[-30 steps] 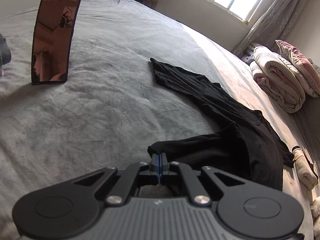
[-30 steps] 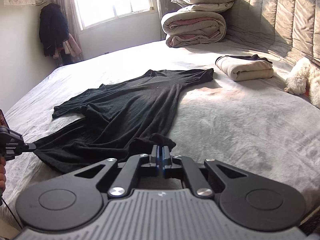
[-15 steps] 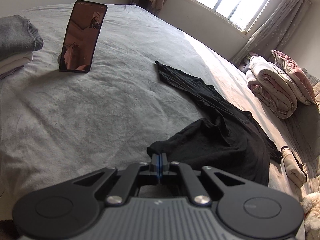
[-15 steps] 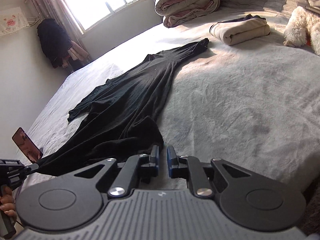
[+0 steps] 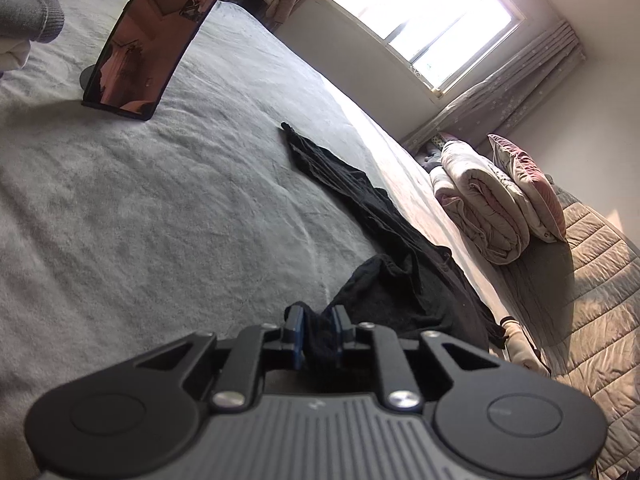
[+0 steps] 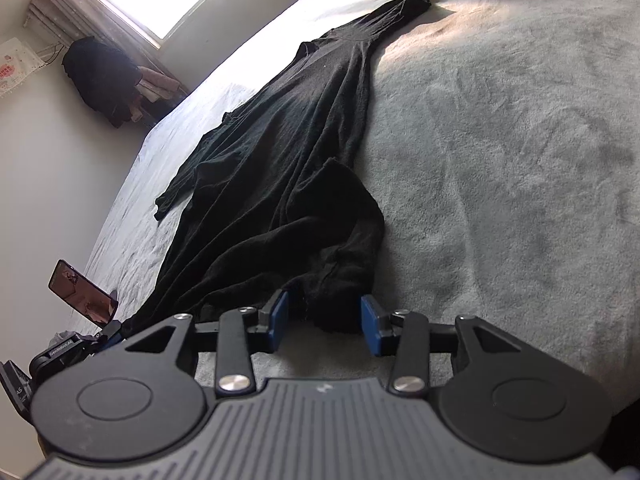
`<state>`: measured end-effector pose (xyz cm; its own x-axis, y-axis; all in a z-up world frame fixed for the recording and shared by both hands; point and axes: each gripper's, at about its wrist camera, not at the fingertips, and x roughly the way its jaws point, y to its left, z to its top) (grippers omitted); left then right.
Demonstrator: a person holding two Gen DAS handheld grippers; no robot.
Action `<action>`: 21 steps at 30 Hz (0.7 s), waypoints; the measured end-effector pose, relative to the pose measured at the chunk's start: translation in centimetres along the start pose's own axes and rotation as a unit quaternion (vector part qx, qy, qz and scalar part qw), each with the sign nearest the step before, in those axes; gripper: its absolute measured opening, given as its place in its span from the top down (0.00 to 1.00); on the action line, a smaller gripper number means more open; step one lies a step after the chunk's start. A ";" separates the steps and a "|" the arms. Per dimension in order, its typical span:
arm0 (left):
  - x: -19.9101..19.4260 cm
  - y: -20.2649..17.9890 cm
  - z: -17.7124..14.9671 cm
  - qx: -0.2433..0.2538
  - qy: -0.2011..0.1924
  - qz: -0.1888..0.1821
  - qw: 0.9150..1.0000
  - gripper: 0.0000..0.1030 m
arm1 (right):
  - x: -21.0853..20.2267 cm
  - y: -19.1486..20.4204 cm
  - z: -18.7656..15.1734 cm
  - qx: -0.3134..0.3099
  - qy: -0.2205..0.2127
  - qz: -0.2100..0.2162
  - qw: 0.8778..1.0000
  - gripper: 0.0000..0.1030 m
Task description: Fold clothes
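Right wrist view: both hand-held grippers loosening off the black dress.
The right hand-held gripper (image 6: 324,322) has just spread, hem lying loose between its pads; the left hand-held gripper (image 5: 318,334) has just parted slightly, cloth between. The black dress (image 6: 288,152) sprawls across the grey bed (image 6: 500,140), a propped phone (image 5: 156,36) beyond.

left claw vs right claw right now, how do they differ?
Opening: the right claw gapes wider than the left claw; both have just been opening.
Cloth: the black garment fills the left claw's narrow gap, while only a bunched corner sits loosely inside the right, clear of its pads.
Shared: both point at the garment's near edge on the bed.
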<state>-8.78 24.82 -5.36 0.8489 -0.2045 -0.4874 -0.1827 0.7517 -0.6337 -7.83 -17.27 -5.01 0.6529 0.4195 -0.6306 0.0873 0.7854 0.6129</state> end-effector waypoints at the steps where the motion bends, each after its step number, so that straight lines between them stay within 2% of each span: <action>1: 0.2 0.1 0.0 0.000 0.002 -0.002 1.000 0.78 | 0.2 0.0 0.0 0.005 0.000 0.002 1.000 0.56; 5: 1.1 -0.2 -0.2 0.003 0.015 -0.007 1.000 0.78 | 0.6 0.1 0.4 0.011 -0.001 0.011 1.000 0.55; 6: 1.5 -0.3 -0.3 0.005 0.019 -0.008 1.000 0.80 | 0.8 0.2 0.5 0.007 -0.005 0.008 1.000 0.55; 7: 1.8 -0.5 -0.4 0.008 0.023 -0.007 1.000 0.89 | 0.9 0.2 0.5 0.003 -0.008 0.004 1.000 0.55; 8: 2.0 -0.8 -0.6 0.013 0.026 -0.002 1.000 1.00 | 1.1 0.3 0.5 -0.003 -0.012 0.000 1.000 0.63; 9: 2.2 -1.1 -0.7 0.018 0.028 0.003 0.999 1.00 | 1.2 0.3 0.5 -0.009 -0.015 -0.006 1.000 0.83; 10: 2.1 -1.4 -0.9 0.023 0.024 0.012 0.999 1.00 | 1.3 0.2 0.5 -0.016 -0.016 -0.013 1.000 0.93; 11: 1.8 -1.6 -1.0 0.025 0.021 0.018 0.999 1.00 | 1.1 0.1 0.6 -0.017 -0.016 -0.014 1.000 0.96; 17: -1.9 -2.2 -1.0 0.004 0.003 0.039 0.999 1.00 | -2.1 -0.2 1.9 -0.034 -0.024 -0.014 0.999 0.97; 21: -4.9 -2.8 -1.0 -0.016 -0.005 0.040 0.999 1.00 | -5.0 -0.1 3.6 -0.045 -0.027 -0.002 0.999 0.97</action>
<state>-12.88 23.12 -1.82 0.8358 -0.1379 -0.5315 -0.2658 0.7454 -0.6113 -8.34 -21.09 -0.20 0.6923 0.3930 -0.6051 0.0236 0.8258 0.5634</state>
